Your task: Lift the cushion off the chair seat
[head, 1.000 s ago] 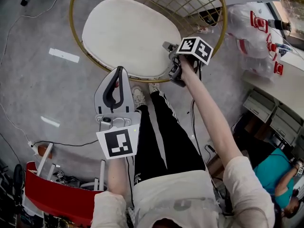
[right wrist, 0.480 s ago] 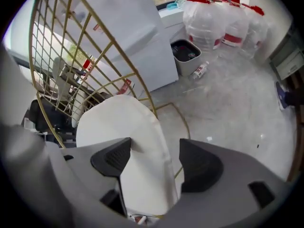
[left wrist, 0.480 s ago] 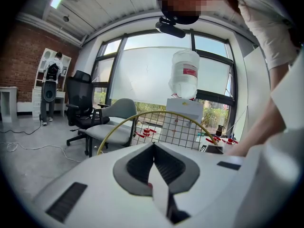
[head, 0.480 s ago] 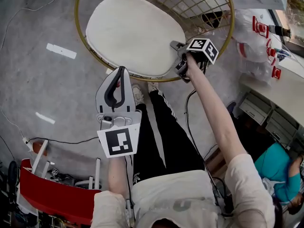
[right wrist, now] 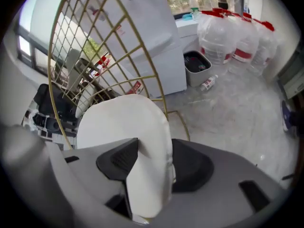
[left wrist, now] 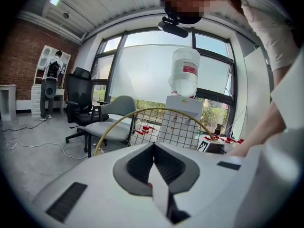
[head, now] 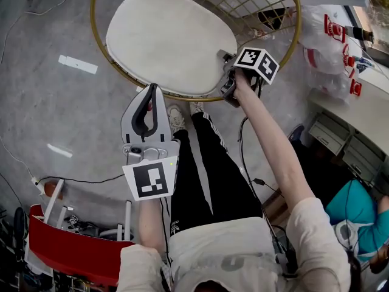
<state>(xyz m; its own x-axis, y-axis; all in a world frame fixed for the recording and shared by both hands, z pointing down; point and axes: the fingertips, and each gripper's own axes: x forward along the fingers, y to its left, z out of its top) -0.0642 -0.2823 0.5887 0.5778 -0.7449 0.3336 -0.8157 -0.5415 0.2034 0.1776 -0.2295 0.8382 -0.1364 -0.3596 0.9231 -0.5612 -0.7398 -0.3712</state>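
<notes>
A grey concrete floor (head: 42, 102) is seen beneath a gold wire chair (head: 258, 2), whose round surface (head: 95, 35) is covered by the white cushion (head: 164, 38), apparently not yet raised. The left tongs (head: 152, 89) are held off the near edge, clenched on nothing. At the near right edge, the cushion's rim is gripped by the right tongs (head: 226, 72). Because only a thin margin is pinched on one side, the cushion could sag and be pulled free, or be snagged on the wire back.

Cut off at the head view's top edge: the chair (head: 176, 98) rim and its wire back. Hidden there beneath the right tool (head: 226, 78): the pinched edge of the cushion (head: 167, 38). Too small to read: labels on the water jugs (right wrist: 235, 34).
</notes>
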